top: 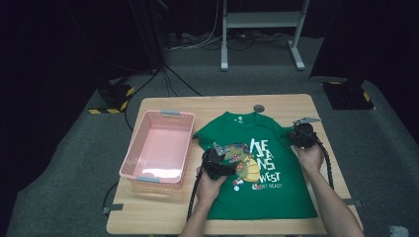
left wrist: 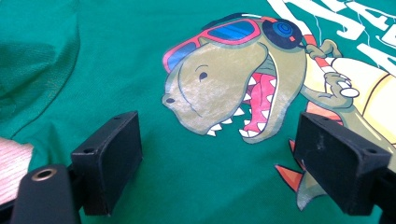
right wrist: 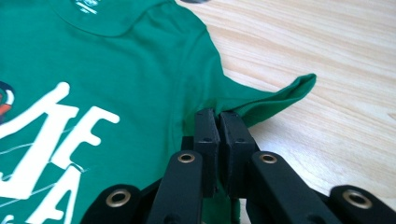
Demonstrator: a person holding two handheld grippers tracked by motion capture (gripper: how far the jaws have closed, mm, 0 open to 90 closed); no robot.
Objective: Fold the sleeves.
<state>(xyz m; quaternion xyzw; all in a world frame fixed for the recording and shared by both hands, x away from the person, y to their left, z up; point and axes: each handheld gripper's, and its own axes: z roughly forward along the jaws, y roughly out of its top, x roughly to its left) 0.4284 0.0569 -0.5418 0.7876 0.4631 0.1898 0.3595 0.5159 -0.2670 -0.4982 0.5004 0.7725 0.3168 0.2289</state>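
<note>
Green T-shirt [top: 257, 168] lies spread flat, print side up, on the wooden table [top: 163, 207], just to the right of a pink basket [top: 158, 148] that stands on the same tabletop. Its front carries a cartoon dinosaur [left wrist: 224, 88] in red sunglasses and white lettering [right wrist: 42, 140] beside it. The right gripper [right wrist: 218, 119] sits at the shirt's right sleeve [right wrist: 275, 98], its jaws pressed tight together with the green fabric at the armpit seam pinched between them; the sleeve tip sticks out over bare wood beyond the pads. The left gripper [left wrist: 217, 154] hovers low over the dinosaur print, its jaws standing wide apart with nothing clamped, only flat cloth beneath them. A person's hands hold both tools from the near edge of the table.
</note>
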